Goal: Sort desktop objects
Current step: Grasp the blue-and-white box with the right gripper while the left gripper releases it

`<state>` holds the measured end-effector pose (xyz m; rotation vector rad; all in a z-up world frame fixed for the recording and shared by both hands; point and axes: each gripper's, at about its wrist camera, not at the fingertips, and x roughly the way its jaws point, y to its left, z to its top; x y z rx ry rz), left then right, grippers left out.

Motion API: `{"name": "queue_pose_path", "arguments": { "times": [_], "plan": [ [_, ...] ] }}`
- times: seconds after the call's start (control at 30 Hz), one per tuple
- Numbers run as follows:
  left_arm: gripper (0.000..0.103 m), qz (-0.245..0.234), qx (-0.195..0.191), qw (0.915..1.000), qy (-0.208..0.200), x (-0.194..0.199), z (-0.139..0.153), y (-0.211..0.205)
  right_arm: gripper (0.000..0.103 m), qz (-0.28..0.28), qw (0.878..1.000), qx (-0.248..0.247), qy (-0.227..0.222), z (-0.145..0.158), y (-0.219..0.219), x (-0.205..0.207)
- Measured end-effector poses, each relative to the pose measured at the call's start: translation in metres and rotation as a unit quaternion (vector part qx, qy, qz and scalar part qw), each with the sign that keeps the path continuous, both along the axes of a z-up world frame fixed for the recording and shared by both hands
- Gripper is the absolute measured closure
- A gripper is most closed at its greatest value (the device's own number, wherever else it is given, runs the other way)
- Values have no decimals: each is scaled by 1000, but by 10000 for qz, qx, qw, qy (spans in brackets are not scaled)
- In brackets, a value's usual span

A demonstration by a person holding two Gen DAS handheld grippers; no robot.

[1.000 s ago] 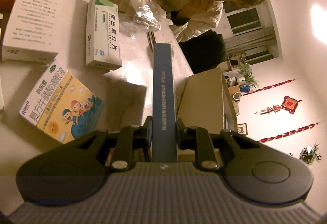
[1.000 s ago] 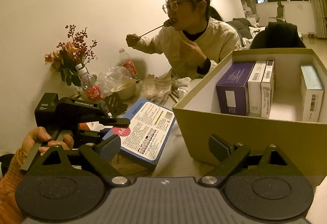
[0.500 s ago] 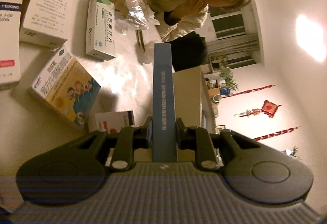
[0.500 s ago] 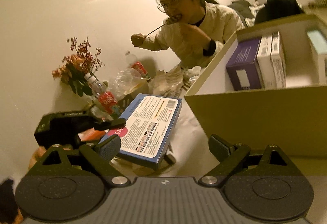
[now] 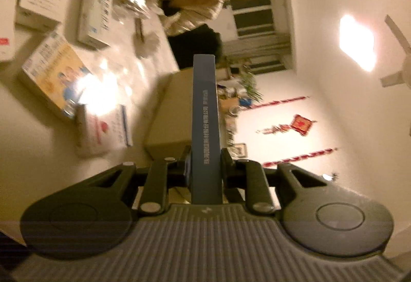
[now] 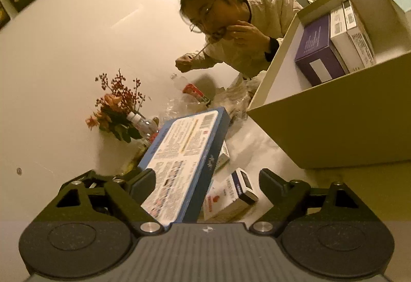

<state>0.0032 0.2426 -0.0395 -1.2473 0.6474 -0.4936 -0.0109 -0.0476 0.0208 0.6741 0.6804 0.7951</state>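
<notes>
Blue flat box (image 5: 205,127) stands edge-on between the pads of the left gripper (image 5: 205,166), which is clamped tight on its two broad faces; its narrow spine runs toward twelve o'clock in the left wrist view. From the right wrist view the same box (image 6: 185,158) tilts up in front of the right gripper (image 6: 205,184), whose jaws are wide and closing, the box between them with its printed face just beside the left pad and clear of the right one. At seven o'clock from the spine lies a small white carton (image 5: 102,127), then a yellow carton (image 5: 54,73) at ten. Past the right jaw, at two o'clock, sits the open cardboard bin (image 6: 334,127) with a purple box (image 6: 318,50) standing inside. Farthest, a seated person (image 6: 246,32) eats.
</notes>
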Motion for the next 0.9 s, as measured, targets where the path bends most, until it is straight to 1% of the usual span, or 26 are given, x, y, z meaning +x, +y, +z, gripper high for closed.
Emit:
{"name": "queue_pose_path", "arguments": {
  "times": [0.1, 0.2, 0.43, 0.53, 0.6, 0.63, 0.7, 0.73, 0.8, 0.83, 0.9],
  "plan": [
    [83, -148, -115, 9998, -96, 1, 2, -5, 19, 3, 9994, 303, 137, -3, -4, 2],
    [83, -260, -244, 9993, -134, 3, 1, -9, 20, 4, 9980, 589, 249, -6, -9, 3],
    [83, -560, -571, 9968, -85, 12, -7, -21, 21, 46, 9940, 1019, 385, -9, -18, 3],
    [83, -705, -727, 9948, -104, 17, -10, -28, 24, 75, 9907, 1270, 482, -13, -21, 3],
    [83, -746, -724, 9945, -120, 19, -9, -33, 31, 84, 9885, 1408, 546, -15, -23, 4],
    [83, -764, -714, 9944, -117, 20, -9, -34, 33, 90, 9875, 1471, 565, -16, -24, 4],
    [83, -795, -722, 9942, -94, 22, -10, -37, 42, 106, 9849, 1618, 603, -18, -27, 4],
    [83, -806, -723, 9941, -82, 23, -11, -38, 44, 114, 9836, 1687, 622, -19, -29, 4],
    [83, -818, -734, 9939, -50, 25, -13, -40, 58, 149, 9806, 1838, 666, -21, -32, 5],
    [83, -821, -757, 9937, -37, 26, -14, -40, 61, 158, 9796, 1884, 687, -21, -33, 6],
    [83, -833, -807, 9932, -17, 27, -15, -39, 64, 140, 9786, 1921, 725, -21, -36, 6]
  ]
}}
